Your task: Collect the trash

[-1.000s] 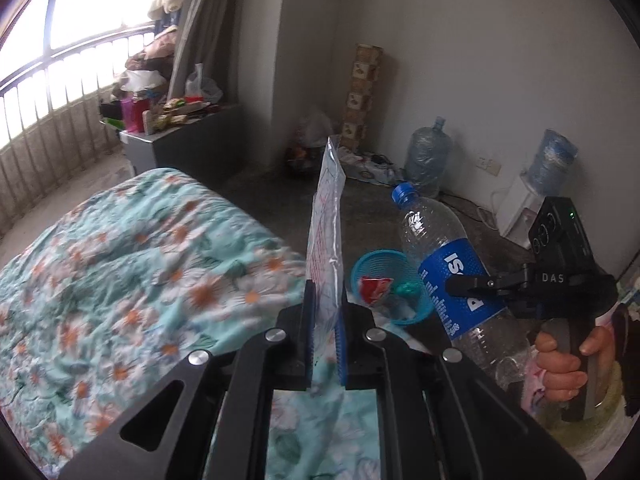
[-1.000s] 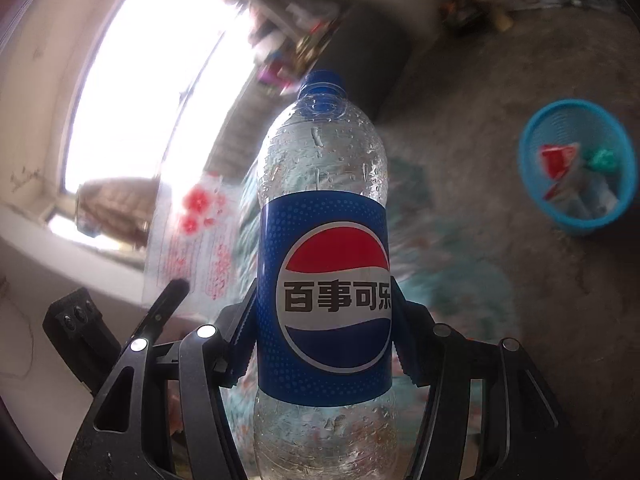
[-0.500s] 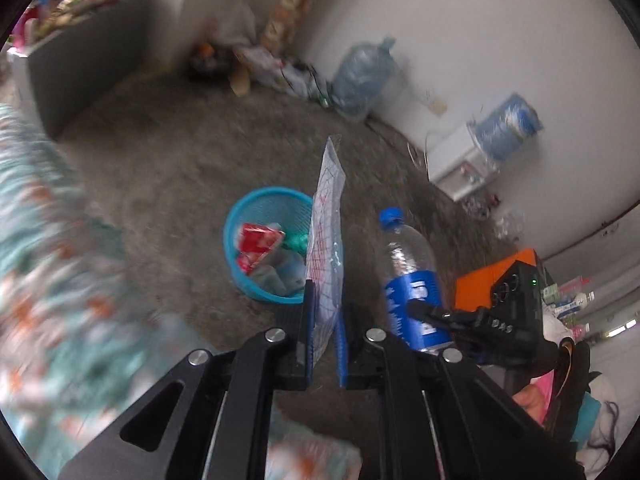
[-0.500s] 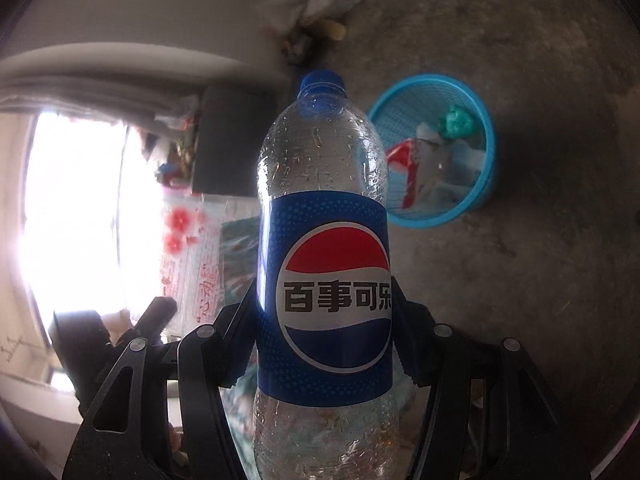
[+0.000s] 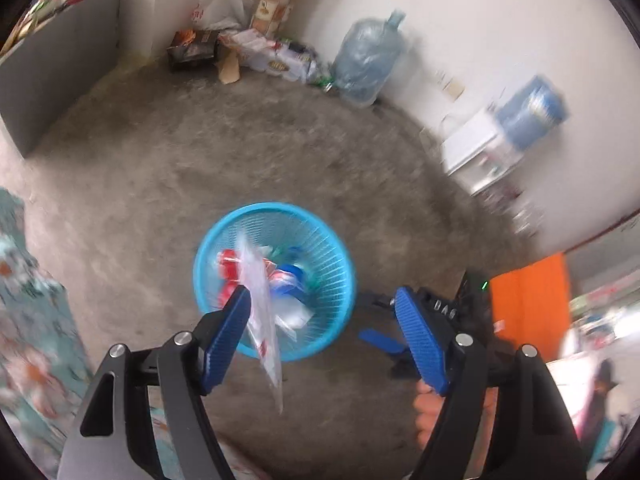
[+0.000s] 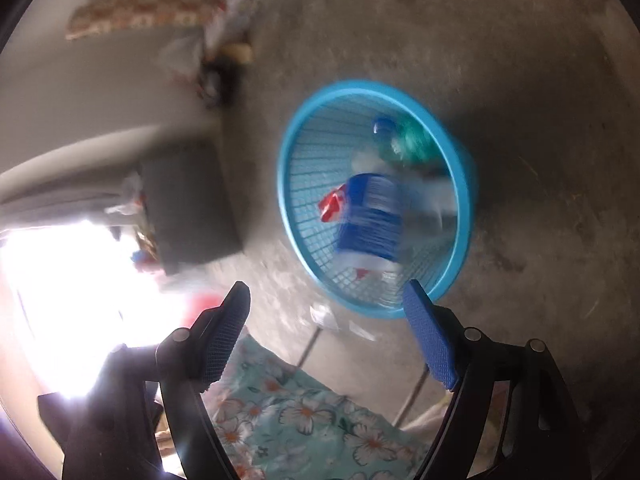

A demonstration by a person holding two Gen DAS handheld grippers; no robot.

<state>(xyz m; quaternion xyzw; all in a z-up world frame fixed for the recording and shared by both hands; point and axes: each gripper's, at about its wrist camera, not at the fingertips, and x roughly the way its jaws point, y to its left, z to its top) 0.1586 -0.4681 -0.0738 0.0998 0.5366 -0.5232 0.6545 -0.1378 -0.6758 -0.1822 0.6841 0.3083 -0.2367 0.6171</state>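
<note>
Blue-labelled bottle [image 6: 370, 216] lies in the basket [image 6: 460, 184] — both tools [image 5: 322, 334] [image 6: 326, 330] released.

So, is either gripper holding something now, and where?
Nothing: left gripper and right gripper are open; bottle in basket, clear bag is loose.

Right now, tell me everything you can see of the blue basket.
The blue basket is a round, open-topped bin of bright blue plastic mesh with a solid rim. It stands upright on the bare concrete floor. Inside lie a blue-labelled bottle, red wrappers and something green. A clear plastic bag hangs in front of it, blurred.
</note>
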